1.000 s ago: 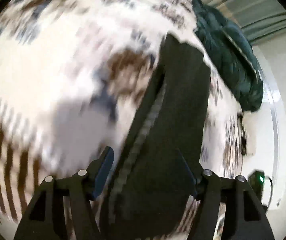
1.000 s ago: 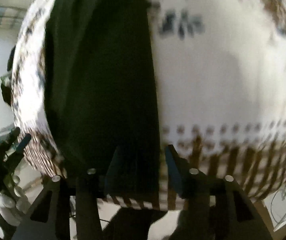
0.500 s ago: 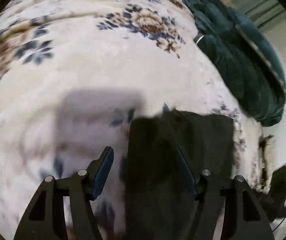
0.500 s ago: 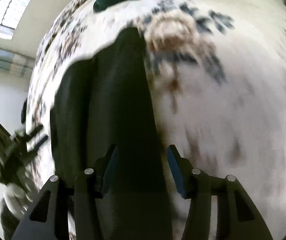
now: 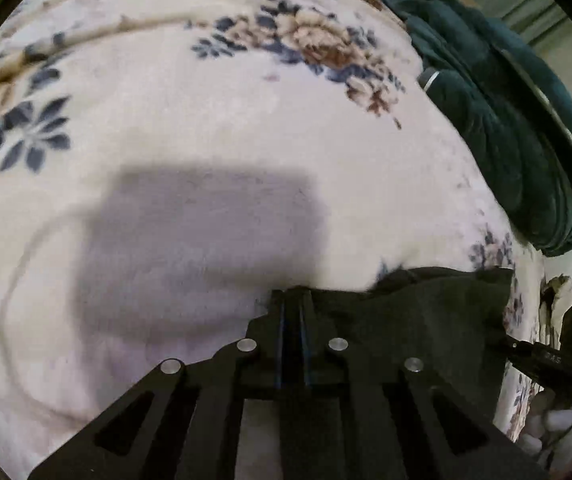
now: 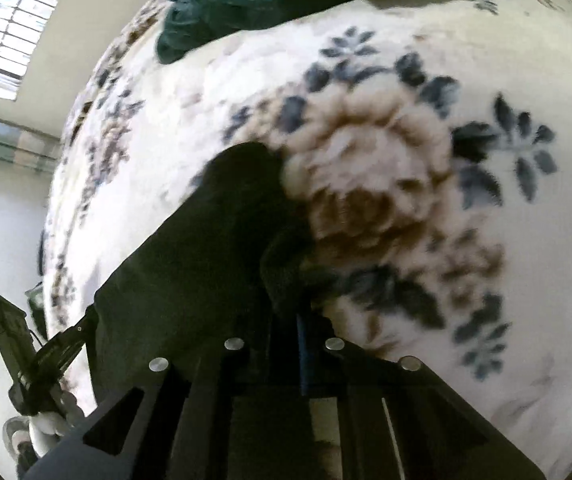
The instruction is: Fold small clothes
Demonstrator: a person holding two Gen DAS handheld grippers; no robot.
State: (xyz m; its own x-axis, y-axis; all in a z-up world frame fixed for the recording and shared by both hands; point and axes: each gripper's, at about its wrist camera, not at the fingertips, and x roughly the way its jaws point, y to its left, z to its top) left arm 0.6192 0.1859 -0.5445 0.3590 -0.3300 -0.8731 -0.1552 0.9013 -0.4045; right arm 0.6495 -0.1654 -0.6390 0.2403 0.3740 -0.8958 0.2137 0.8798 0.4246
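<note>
Both of my tools are pinching the same dark cloth. My left hand-held gripper [image 5: 292,308] has its two fingers pressed tight together on one top corner of the black garment [image 5: 426,312], and my right hand-held gripper [image 6: 300,320] looks squeezed shut on a bunched bit of it too, though that picture is blurry.

I think a few things could go wrong. The cloth could slip out of one pinch, because each side only holds a small bit of edge. If one corner drops, the fold would come out crooked. If I pull my two hands apart too hard, the cloth could stretch or twist. The soft floral blanket [image 5: 206,100] on the bed is fuzzy, so it might drag on the cloth and make wrinkles. The dark green blanket [image 5: 506,120] heaped near the far edge could get in the way.

The garment is black, thin and floppy. It lies low on the blanket, between my two grippers, with a wavy, rumpled top edge.
</note>
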